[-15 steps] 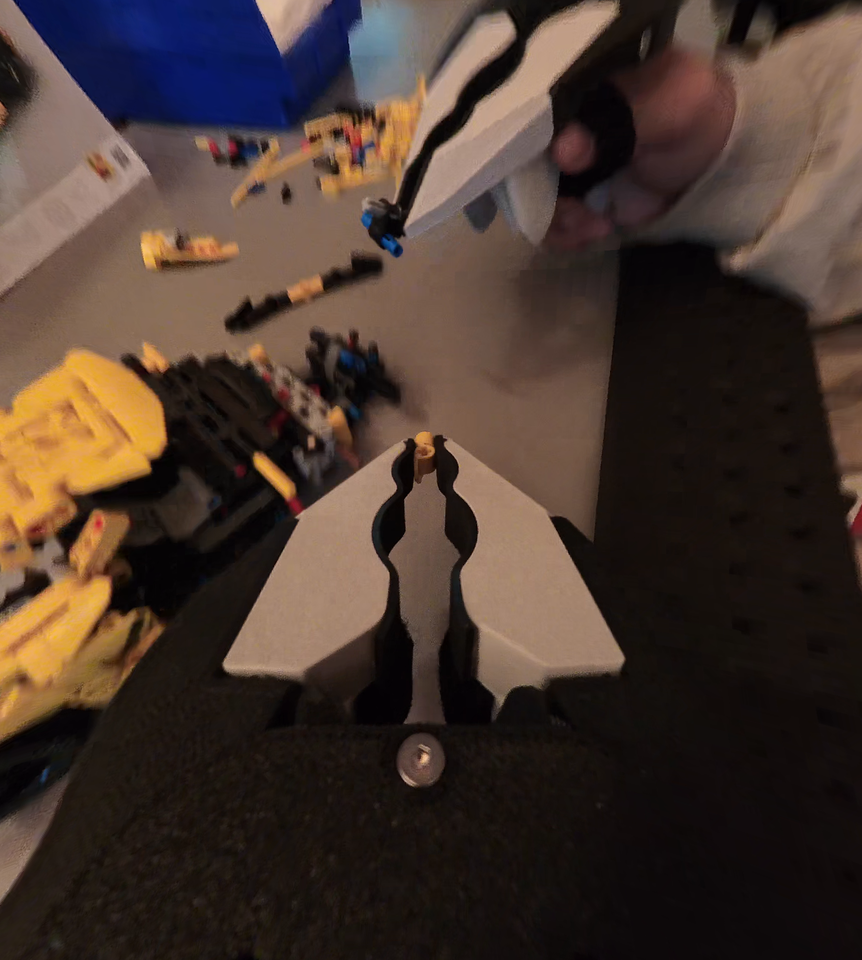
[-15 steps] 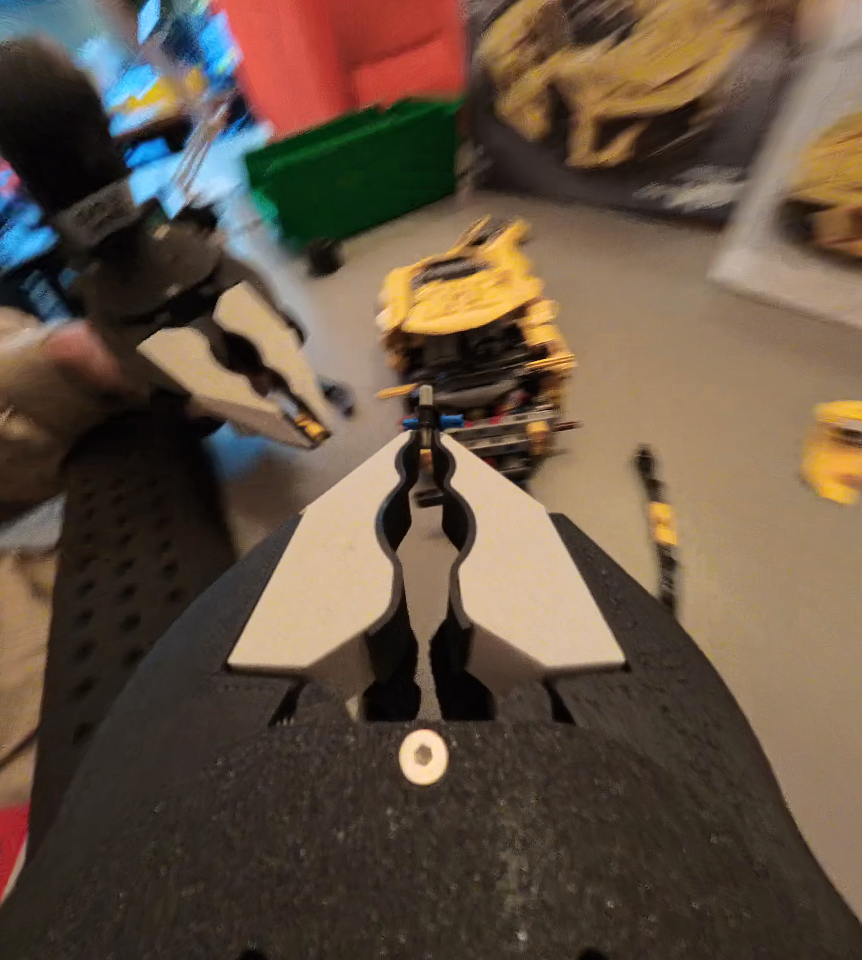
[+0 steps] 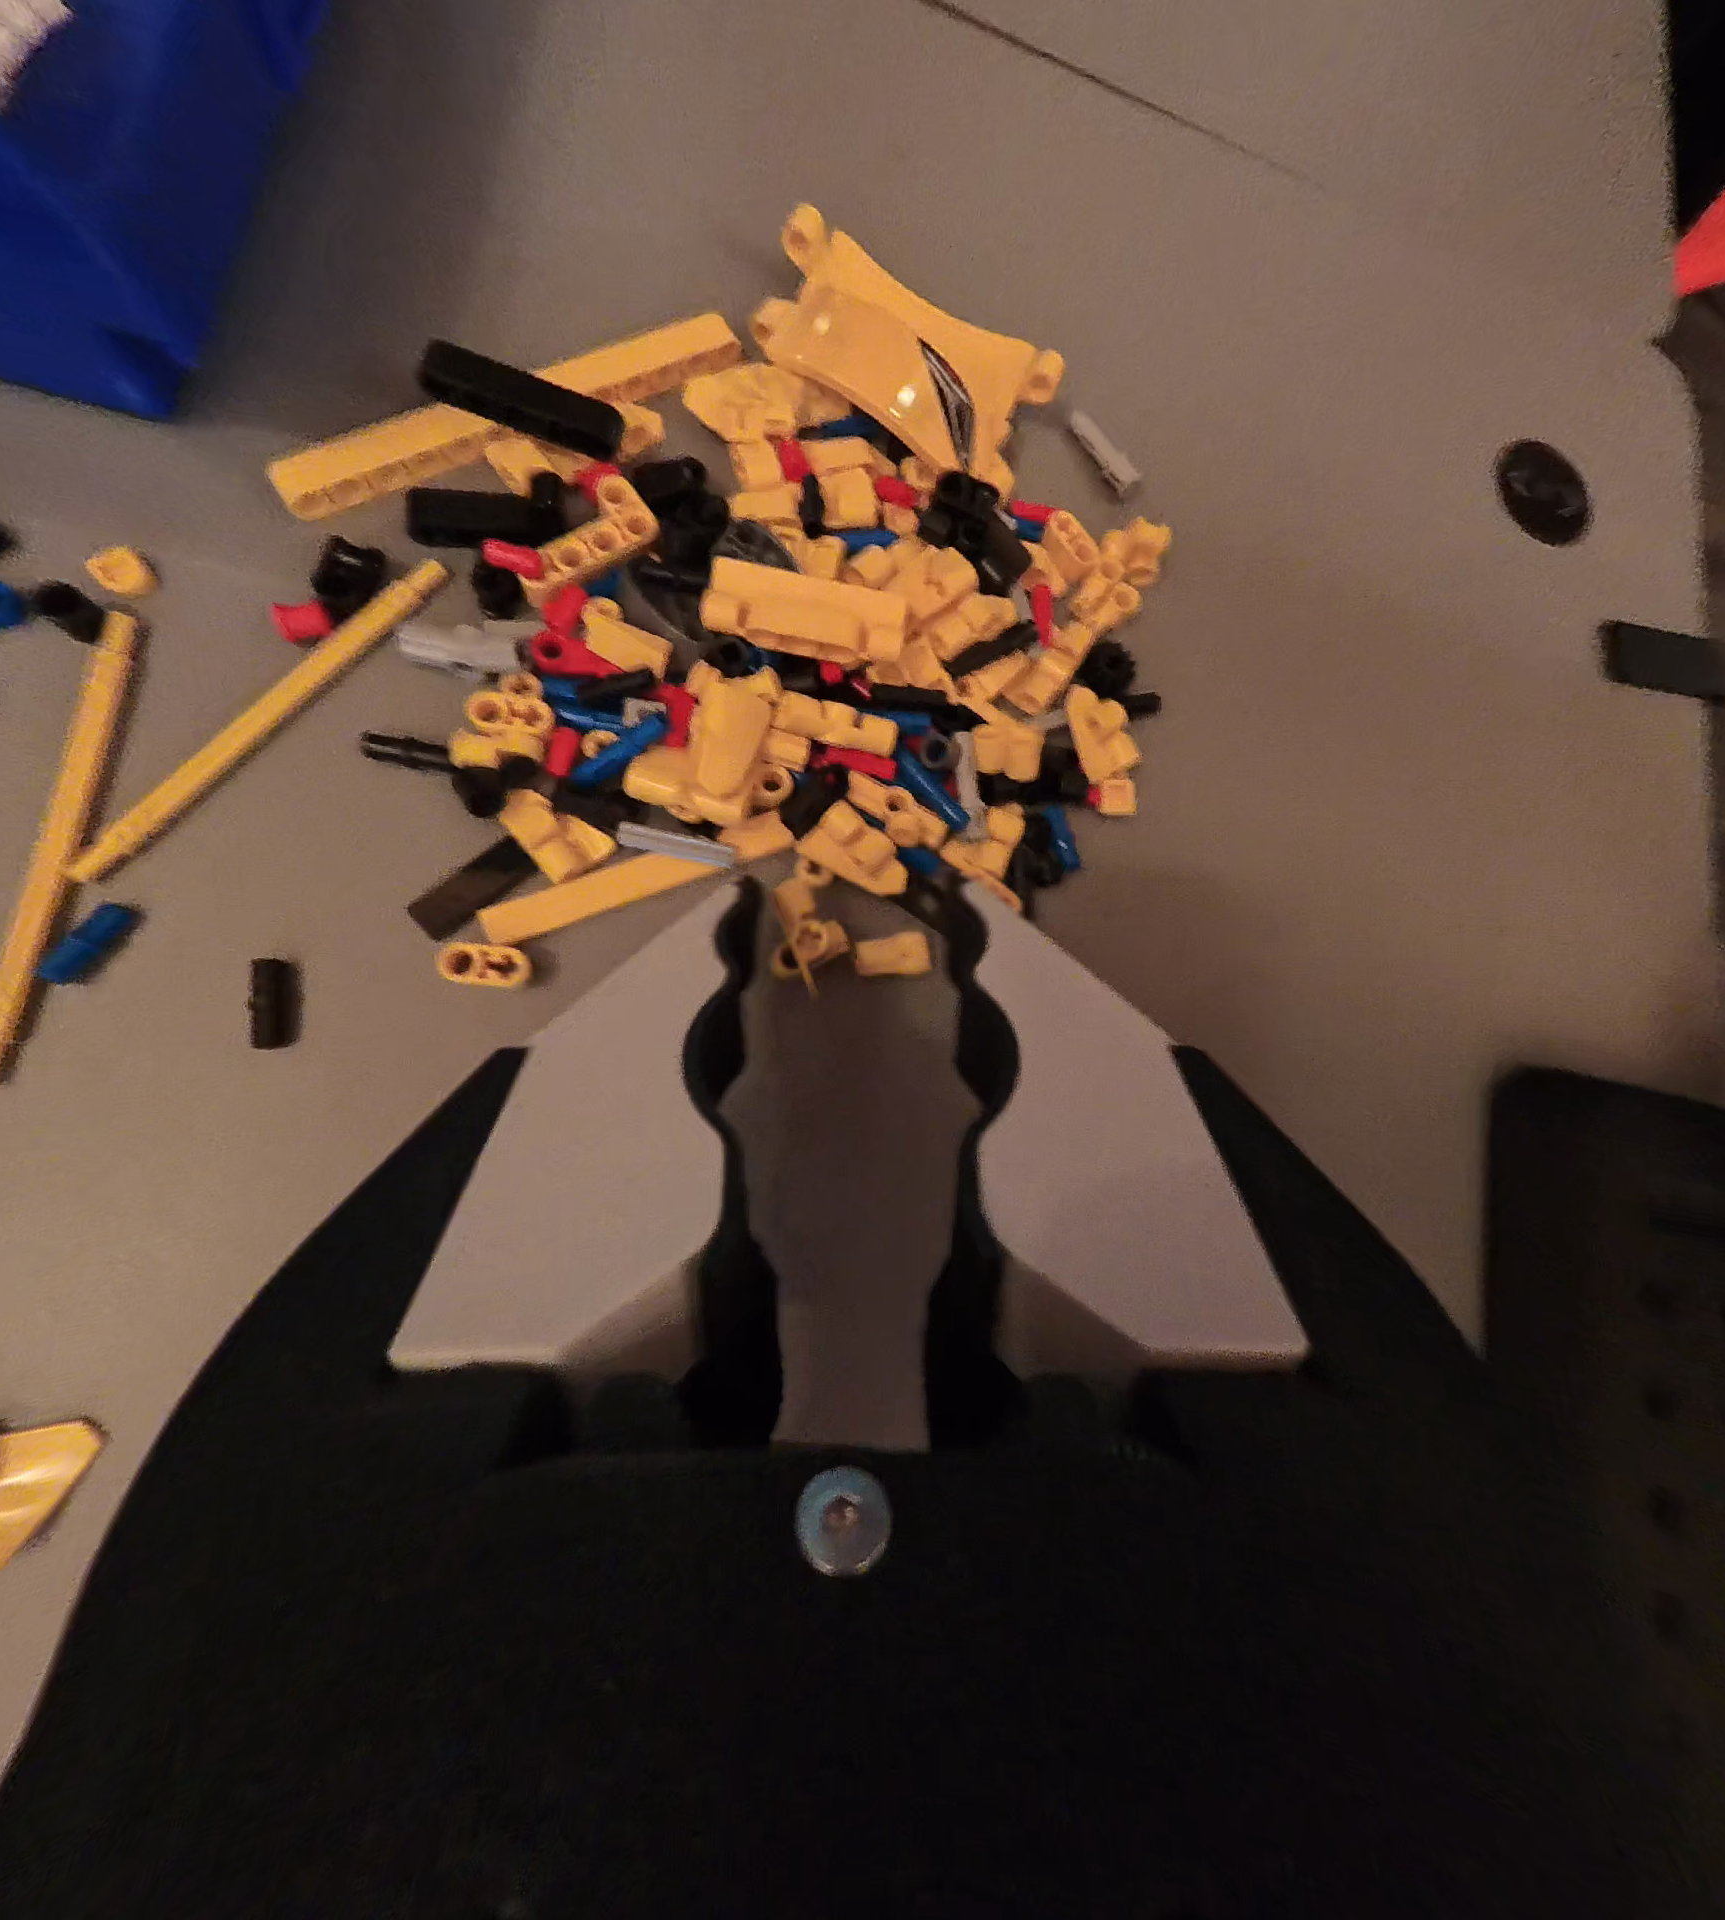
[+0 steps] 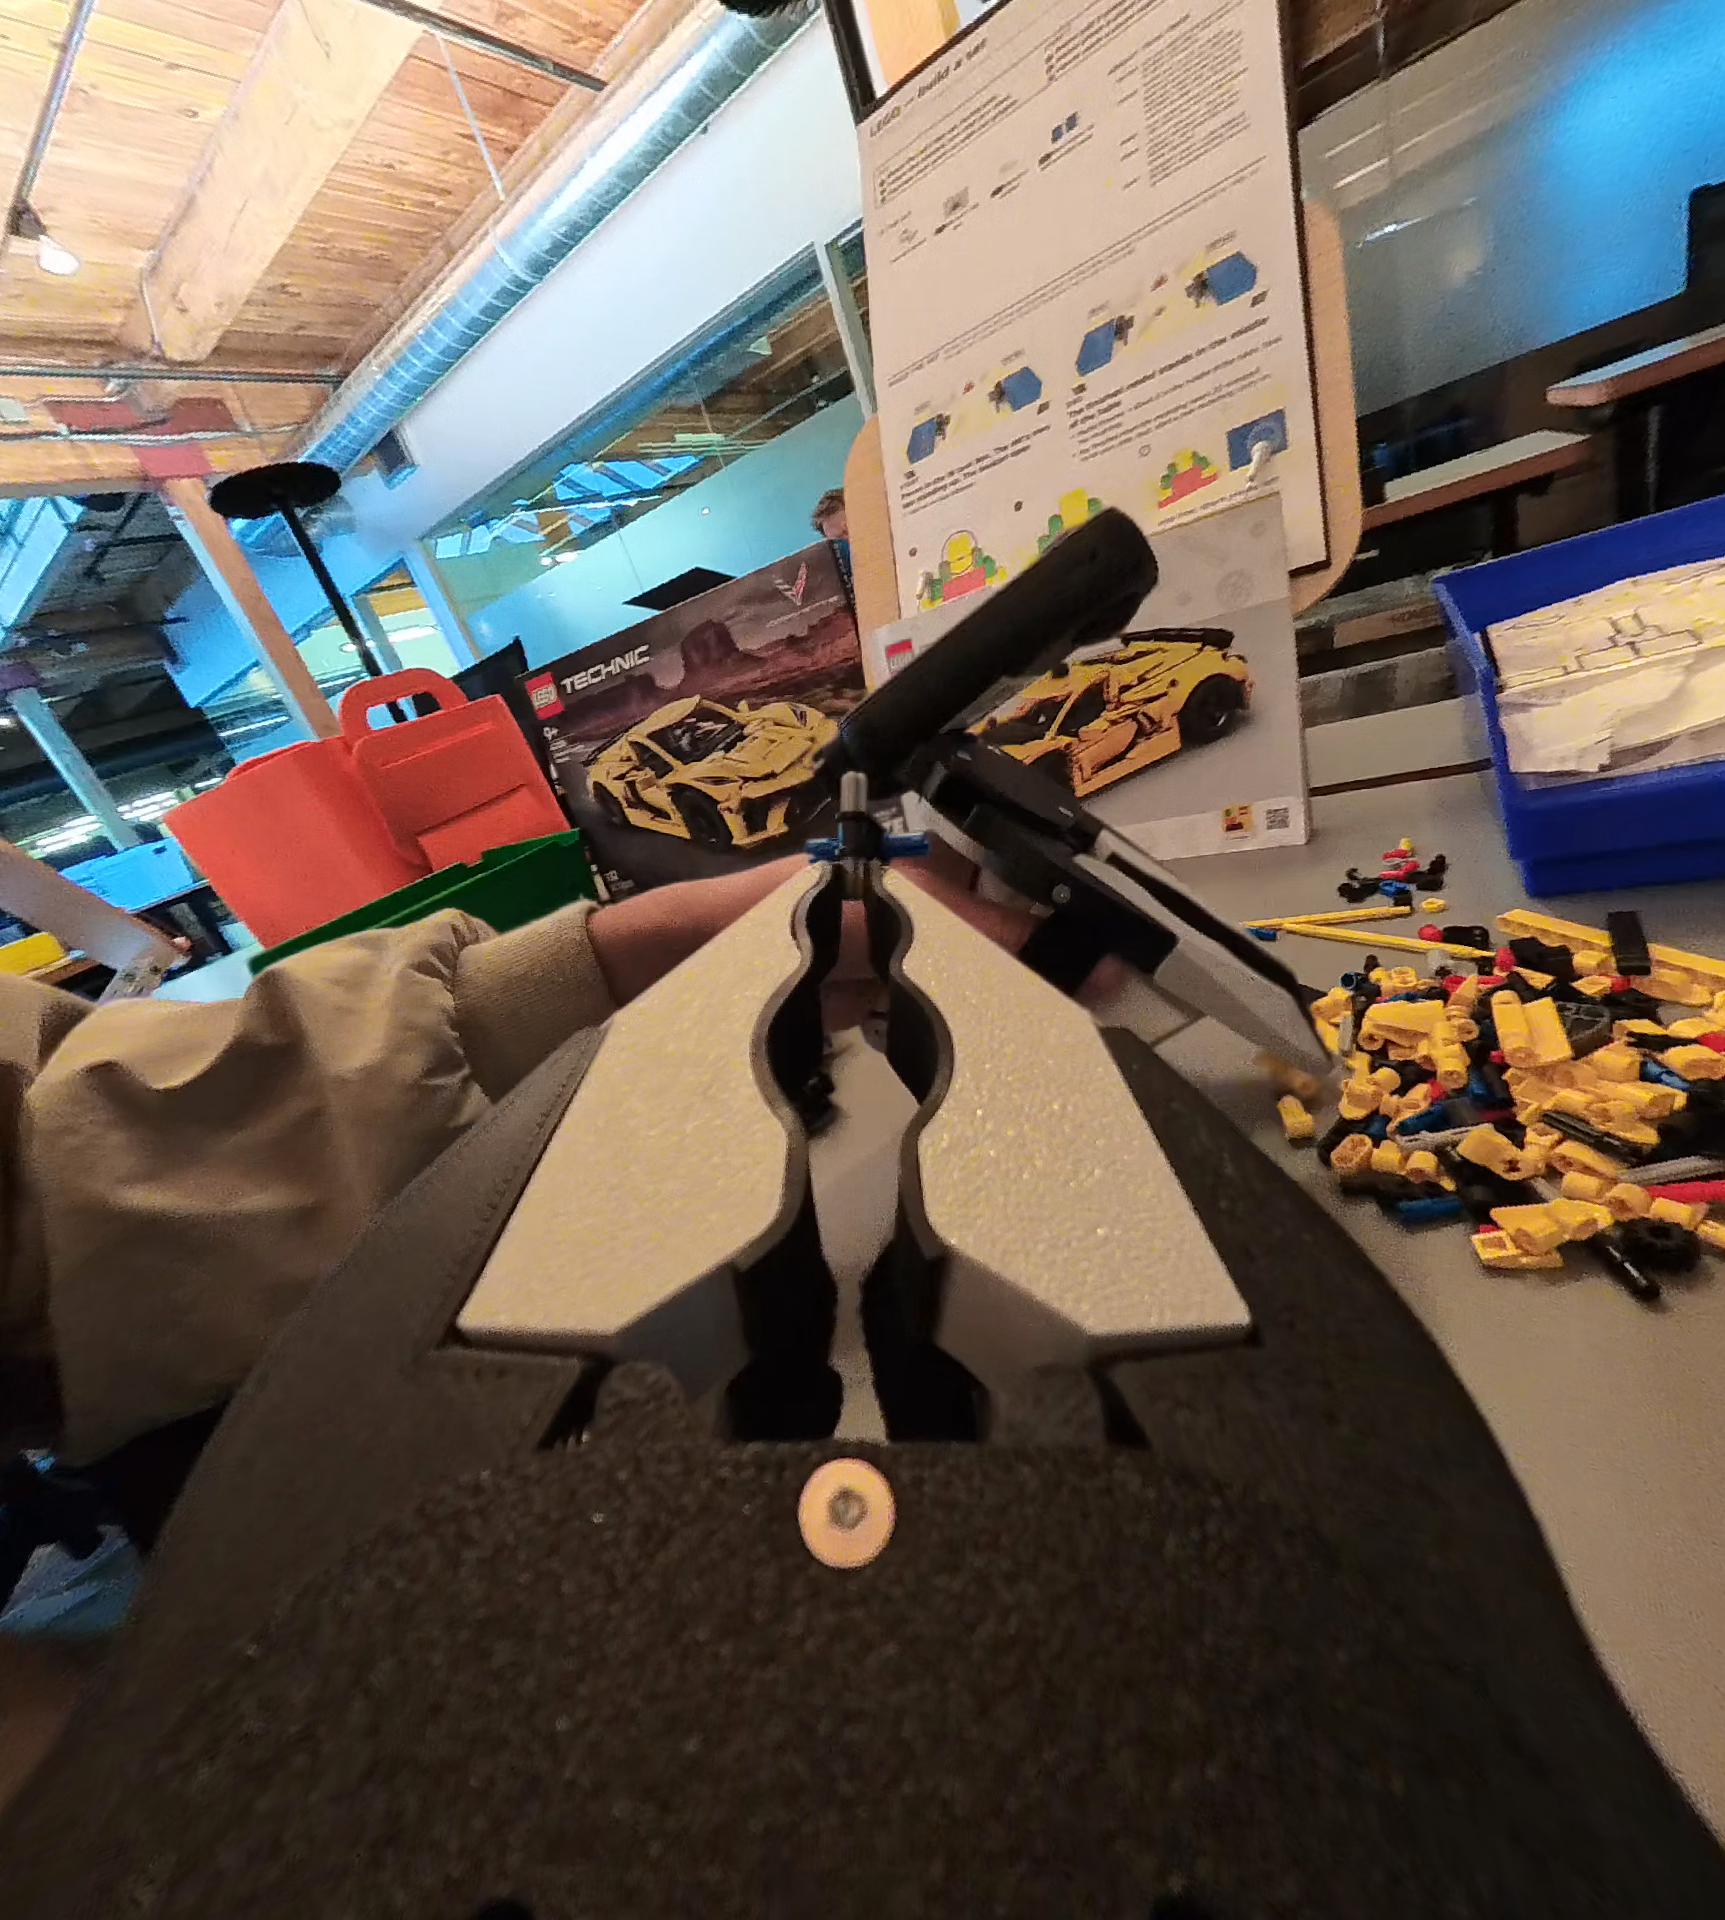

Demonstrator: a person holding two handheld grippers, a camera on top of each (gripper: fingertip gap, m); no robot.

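Observation:
My left gripper (image 3: pixel 853 904) is open and points down at the near edge of a pile of loose yellow, black, red and blue building pieces (image 3: pixel 796 623) on the grey table (image 3: pixel 1305 831). Two small yellow pieces (image 3: pixel 811 940) lie on the table between its fingertips. My right gripper (image 4: pixel 853 883) is shut on a small piece with a grey-black axle and blue cross pins (image 4: pixel 856 836), held up in the air. The right wrist view also shows the left gripper (image 4: pixel 1299 1039) tipped down at the pile (image 4: pixel 1564 1091), with a person's hand and beige sleeve (image 4: pixel 214 1122) behind it.
Long yellow beams (image 3: pixel 58 831) and scattered small pieces lie left of the pile. A blue bin (image 4: pixel 1647 790) with papers stands at the right. A car-kit box (image 4: pixel 702 748), an orange container (image 4: pixel 359 810), a green bin (image 4: pixel 484 883) and an instruction board (image 4: pixel 1086 312) stand behind.
My left gripper was shut on a small yellow piece near the car model; now it is open over the pile. My right gripper still holds its piece but has swung away from the model.

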